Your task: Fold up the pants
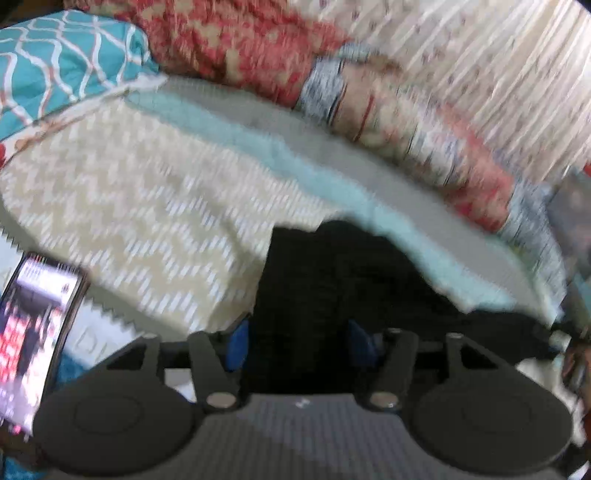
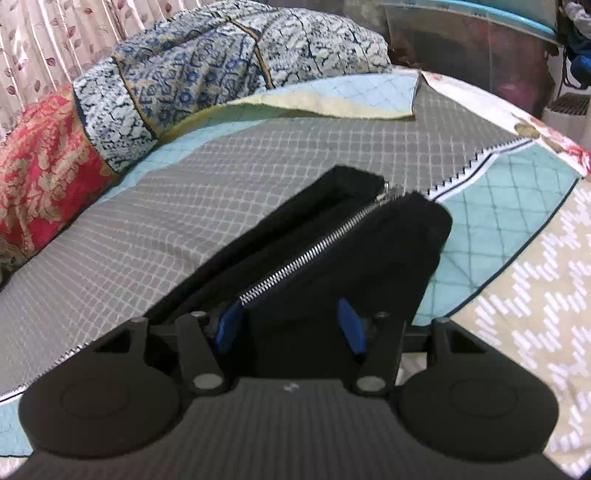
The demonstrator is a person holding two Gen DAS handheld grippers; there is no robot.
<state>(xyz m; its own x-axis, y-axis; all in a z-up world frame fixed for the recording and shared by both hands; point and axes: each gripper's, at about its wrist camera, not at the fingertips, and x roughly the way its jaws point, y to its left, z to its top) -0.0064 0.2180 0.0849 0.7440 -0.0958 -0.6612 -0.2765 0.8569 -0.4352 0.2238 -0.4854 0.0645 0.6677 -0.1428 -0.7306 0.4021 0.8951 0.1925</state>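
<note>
The black pants [image 2: 369, 251] lie on a quilted bedspread [image 2: 184, 206], their open silver zipper [image 2: 314, 251] running away from me. My right gripper [image 2: 290, 325] hangs low over the near end of the pants. Its blue pads [image 2: 349, 325] stand apart, with black cloth showing between them. The left wrist view is blurred. There the pants [image 1: 332, 280] fill the lower middle, and my left gripper [image 1: 298, 342] is over them with its blue pads [image 1: 236, 343] apart. Neither pair of pads visibly pinches the cloth.
A blue patterned pillow [image 2: 207, 74] and a red one [image 2: 40, 155] are piled at the back, in front of a curtain [image 2: 44, 33]. A teal pillow [image 1: 62, 55] lies far left. A lit phone [image 1: 33, 332] stands at the left edge. The bed's edge [image 2: 554, 140] curves at right.
</note>
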